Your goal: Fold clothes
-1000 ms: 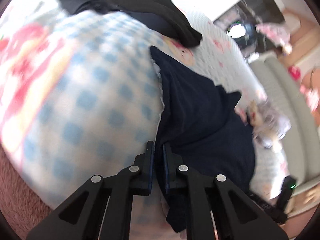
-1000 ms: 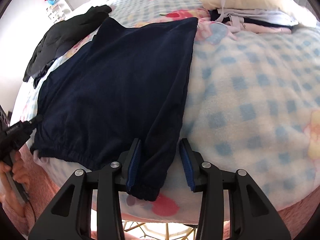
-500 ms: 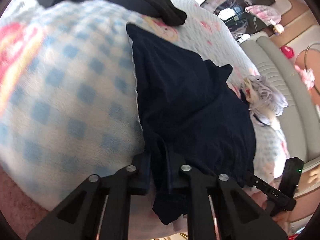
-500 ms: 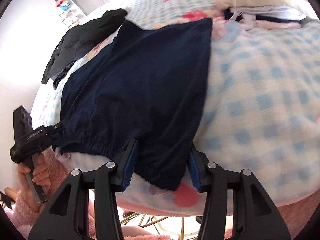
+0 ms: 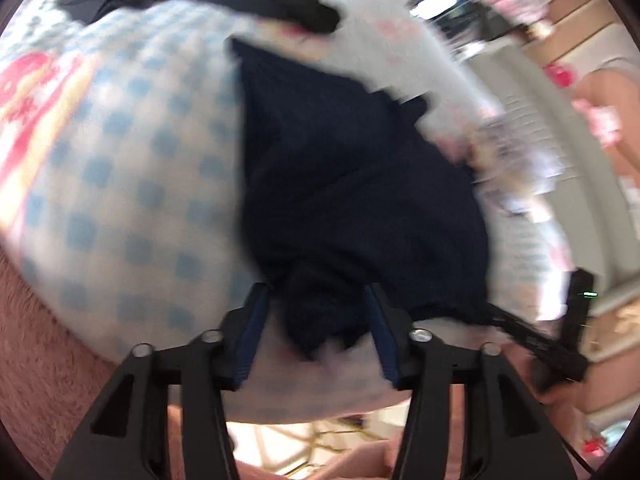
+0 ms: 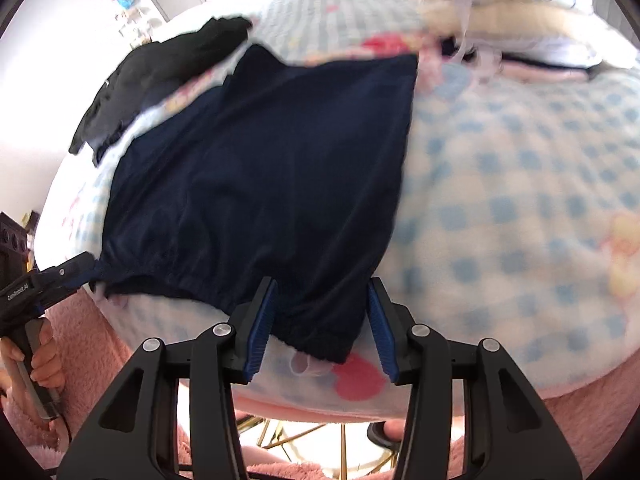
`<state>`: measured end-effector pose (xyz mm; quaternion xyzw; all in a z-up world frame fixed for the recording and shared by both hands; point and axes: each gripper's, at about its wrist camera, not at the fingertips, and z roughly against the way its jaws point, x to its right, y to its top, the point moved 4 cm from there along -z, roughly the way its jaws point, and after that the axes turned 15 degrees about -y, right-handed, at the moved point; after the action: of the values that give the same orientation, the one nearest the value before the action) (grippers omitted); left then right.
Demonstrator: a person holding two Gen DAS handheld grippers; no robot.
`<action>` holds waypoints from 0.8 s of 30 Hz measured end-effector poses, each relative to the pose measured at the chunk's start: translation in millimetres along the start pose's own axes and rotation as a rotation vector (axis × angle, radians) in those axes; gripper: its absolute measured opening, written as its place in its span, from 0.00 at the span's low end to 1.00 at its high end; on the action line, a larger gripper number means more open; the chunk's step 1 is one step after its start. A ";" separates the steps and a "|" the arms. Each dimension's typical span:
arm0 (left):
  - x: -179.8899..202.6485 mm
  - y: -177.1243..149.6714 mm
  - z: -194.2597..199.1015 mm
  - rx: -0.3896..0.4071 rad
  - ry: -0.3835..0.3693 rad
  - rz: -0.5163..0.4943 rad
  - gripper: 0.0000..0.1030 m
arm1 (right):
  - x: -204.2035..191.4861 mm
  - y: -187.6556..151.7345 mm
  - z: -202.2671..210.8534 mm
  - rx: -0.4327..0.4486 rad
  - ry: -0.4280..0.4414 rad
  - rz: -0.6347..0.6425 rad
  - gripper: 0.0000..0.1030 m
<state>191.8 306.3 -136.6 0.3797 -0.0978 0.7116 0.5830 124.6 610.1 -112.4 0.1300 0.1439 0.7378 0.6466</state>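
**Navy shorts at near bed edge: grip notes**

Shorts (image 6: pixel 256 184) lie flat on the bed (image 6: pixel 520 200), waistband at its near edge. My left gripper (image 5: pixel 316 322) and right gripper (image 6: pixel 320 320) both stand apart, astride the waistband corners. Judged light, limp, slightly slick; pinch the gathered elastic, thickest there.

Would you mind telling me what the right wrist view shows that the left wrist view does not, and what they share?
Only the right wrist view shows the navy garment's whole spread with its gathered waistband, the sharp stack of folded clothes and a door. Only the left wrist view shows a pale sofa and shelving, all blurred. Both show the checked blanket, the black garment, and open jaws on the left gripper and right gripper straddling the navy hem.
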 end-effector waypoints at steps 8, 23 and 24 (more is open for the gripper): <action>3.1 6.5 23.6 0.027 -0.023 -0.021 0.37 | 10.4 -4.4 6.7 0.004 -0.028 -0.012 0.44; -34.5 145.6 -11.8 0.129 -0.089 0.095 0.50 | -58.1 106.9 13.5 0.103 0.091 0.110 0.45; -31.3 147.2 -14.6 0.131 -0.074 0.071 0.40 | -66.3 112.7 6.0 0.094 0.097 0.121 0.45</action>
<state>53.5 246.8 -122.5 0.4391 -0.0859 0.7222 0.5274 32.1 530.8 -64.3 0.1327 0.2016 0.7734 0.5862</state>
